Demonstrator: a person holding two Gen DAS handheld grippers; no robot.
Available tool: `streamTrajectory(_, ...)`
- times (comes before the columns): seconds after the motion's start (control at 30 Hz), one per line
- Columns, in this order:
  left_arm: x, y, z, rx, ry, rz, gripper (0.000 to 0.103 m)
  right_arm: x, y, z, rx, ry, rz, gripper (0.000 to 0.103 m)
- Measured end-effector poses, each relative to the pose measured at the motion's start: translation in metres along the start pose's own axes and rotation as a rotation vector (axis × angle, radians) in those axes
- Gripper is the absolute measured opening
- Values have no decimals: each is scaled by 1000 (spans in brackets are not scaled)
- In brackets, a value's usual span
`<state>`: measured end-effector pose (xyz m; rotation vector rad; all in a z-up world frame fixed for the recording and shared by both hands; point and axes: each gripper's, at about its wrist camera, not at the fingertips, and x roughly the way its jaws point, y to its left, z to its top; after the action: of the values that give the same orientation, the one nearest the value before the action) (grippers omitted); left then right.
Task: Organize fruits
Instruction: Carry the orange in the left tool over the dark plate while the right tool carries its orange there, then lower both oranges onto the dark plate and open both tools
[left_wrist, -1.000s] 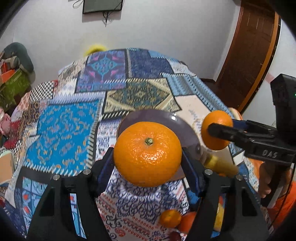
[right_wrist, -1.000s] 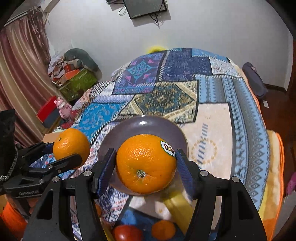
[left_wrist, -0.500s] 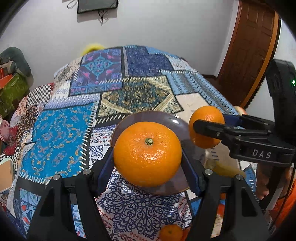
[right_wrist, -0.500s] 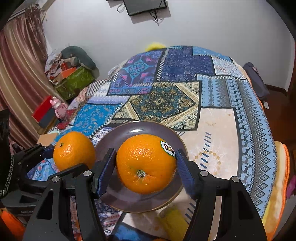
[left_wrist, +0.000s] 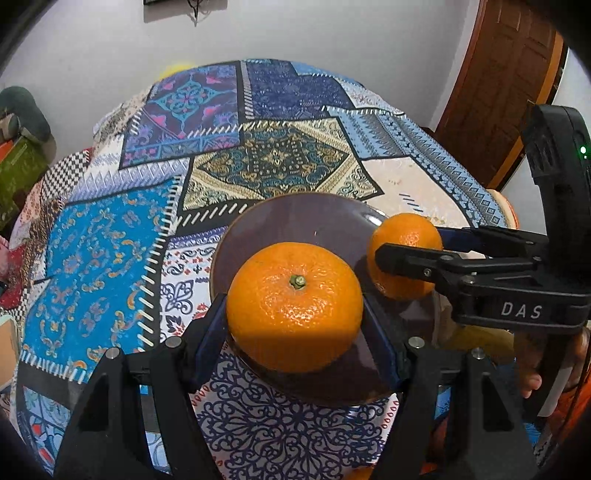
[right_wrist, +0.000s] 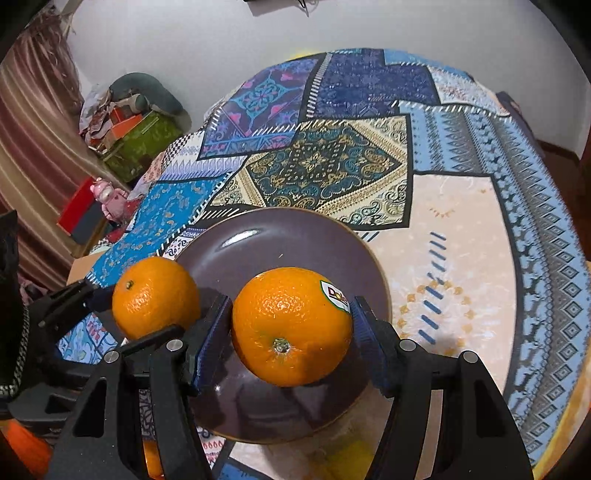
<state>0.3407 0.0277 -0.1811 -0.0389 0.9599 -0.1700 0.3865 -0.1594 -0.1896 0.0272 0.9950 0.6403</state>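
While stickered here, the orange (right_wrist: 291, 326) elsewhere looks plain.

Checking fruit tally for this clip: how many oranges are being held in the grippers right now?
2. One orange in the left gripper, one stickered orange in the right gripper, both over the plate. Other fruit may be hidden below.
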Motion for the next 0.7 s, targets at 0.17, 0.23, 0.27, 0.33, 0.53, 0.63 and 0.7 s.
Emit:
streamTrajectory(0.17,9,-3,2,1,18,-2,69,0,3,0,-14,4,-6,62)
streamTrajectory(0.23,11,-5,3,0,20,-11,69,1,4,0,-20,7,-2,62)
streamTrajectory(0.27,12,-7,4,3,19,-14,69,0,5,0,-25,6,-3,62)
streamTrajectory(0.33,12,-10,6,13,15,-13,69,0,6,1,-25,-1,0,61)
streamTrajectory(0.53,17,-10,4,-1,68,-15,69,-22,12,9,-42,-70,6,61)
streamTrajectory(0.63,17,-8,0,-25,82,-21,69,-31,15,6,-64,-84,-16,61)
streamTrajectory(0.7,16,-9,-2,-26,83,-18,69,-37,14,2,-78,-91,-33,61)
